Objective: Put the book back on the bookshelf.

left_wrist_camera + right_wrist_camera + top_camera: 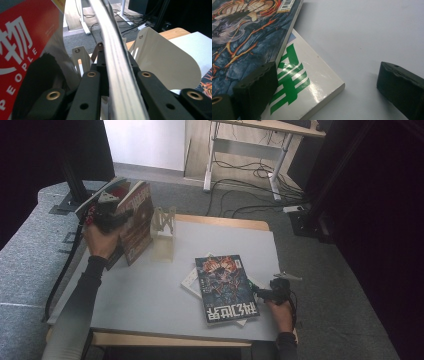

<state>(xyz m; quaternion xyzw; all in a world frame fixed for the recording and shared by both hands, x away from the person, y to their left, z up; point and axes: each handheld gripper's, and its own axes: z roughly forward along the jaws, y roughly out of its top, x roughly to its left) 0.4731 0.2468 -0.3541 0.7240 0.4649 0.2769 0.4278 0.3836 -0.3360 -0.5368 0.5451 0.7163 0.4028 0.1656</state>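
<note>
L claw (116,216) is clamped on a red magazine (136,220), held upright and off the desk (150,285) at the far L corner, just beside the cream bookend (164,222). In the left gripper view the magazine's page edge (117,65) runs straight up between the two black jaws, which press it from both sides; the bookend's curved plate (165,60) sits just behind and to the R of it, w/ the red cover (22,50) flopping out to the L.

R claw (261,292) is apart, nothing in it, resting low at the R edge of the flat stack near the desk's front. In the right gripper view one pad sits over the corner where the dark comic-cover magazine (244,37) lies on a white book w/ green print (304,87); the other pad is well off on bare desk.

Step in hand, as I read it: standing the red magazine up against the bookend, i.e. shelving the mags one by one. Not yet set down; its bottom edge looks clear of the desk.

Next move calls for: lower it till the bottom edge meets the desk, keep it vertical, slide it flush to the bookend plate, then let go slowly. It's floppy, so it may sag or tip over. R claw then needs to get under the dark magazine's edge w/o dragging the white book.
</note>
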